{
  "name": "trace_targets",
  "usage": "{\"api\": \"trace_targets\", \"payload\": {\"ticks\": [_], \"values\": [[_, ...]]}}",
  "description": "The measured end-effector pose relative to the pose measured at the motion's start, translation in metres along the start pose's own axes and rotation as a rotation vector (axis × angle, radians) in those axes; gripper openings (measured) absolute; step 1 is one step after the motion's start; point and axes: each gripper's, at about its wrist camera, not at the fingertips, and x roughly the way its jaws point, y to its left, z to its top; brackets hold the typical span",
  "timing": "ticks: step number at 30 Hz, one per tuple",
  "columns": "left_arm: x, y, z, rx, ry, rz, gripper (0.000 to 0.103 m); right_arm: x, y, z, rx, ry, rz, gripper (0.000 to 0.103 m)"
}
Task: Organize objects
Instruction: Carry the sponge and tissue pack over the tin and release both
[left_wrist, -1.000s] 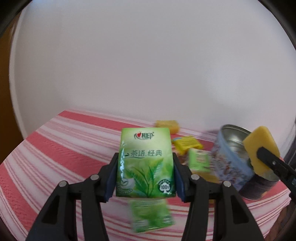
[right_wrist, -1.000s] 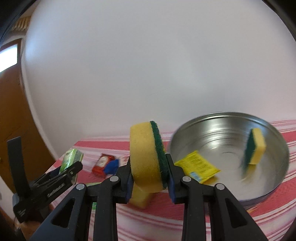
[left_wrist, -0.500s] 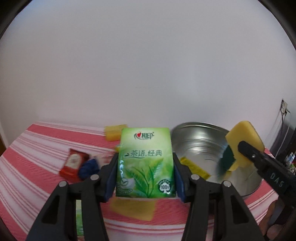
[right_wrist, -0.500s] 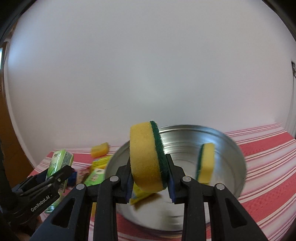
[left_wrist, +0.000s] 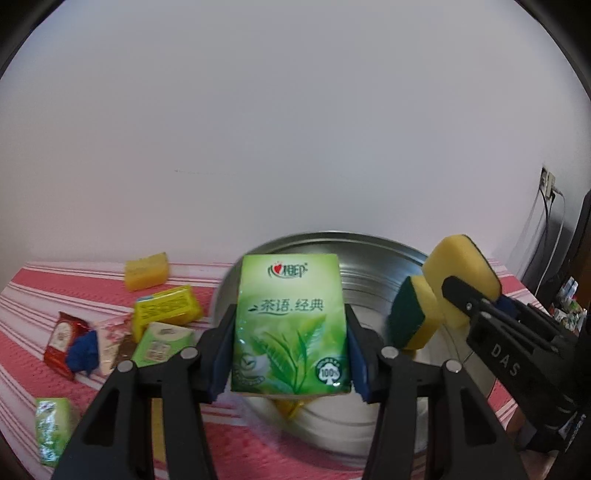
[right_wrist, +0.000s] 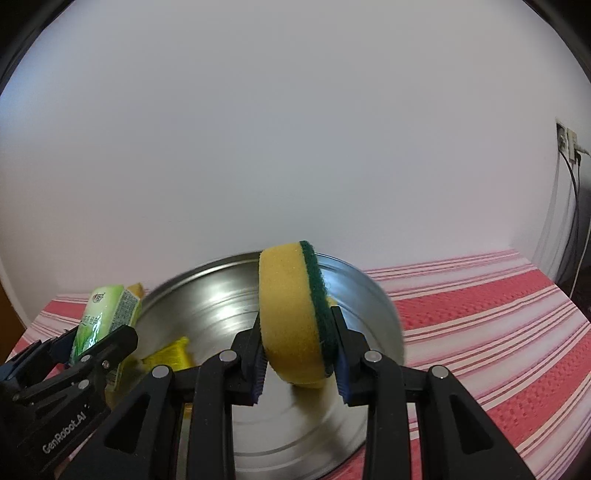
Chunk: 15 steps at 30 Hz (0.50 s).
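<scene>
Left wrist, glossy tissue pack (left_wrist: 290, 325), round steel basin (left_wrist: 376, 254)

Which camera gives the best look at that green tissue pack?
The left wrist view: the green tissue pack faces the lens squarely between the jaws, its label readable. The right wrist view catches only its narrow side at the left edge, partly hidden.

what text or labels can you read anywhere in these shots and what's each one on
"心相印" on top of the green tissue pack held by the left gripper
"茶语.经典" across the middle of that pack
"100%" in its round badge, lower right
"DAS" on the right gripper body, seen from the left wrist view
"GenRobot.AI" on the left gripper body, seen from the right wrist view
Print on the yellow packet, the red packet and the small green packs: too blurred to read
</scene>
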Motion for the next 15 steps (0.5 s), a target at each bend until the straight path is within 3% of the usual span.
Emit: {"api": "trace_targets", "payload": {"ticks": [6,15], "values": [[0.014,-0.015,0.0,0.025,0.028,-0.002,0.052,0.011,-0.018,0.0,0.003,0.025,-0.038,0.033],[0.042,-0.031,0.0,0.047,0.079,0.004,0.052,0.026,-0.009,-0.002,-0.026,0.066,-0.057,0.033]]}}
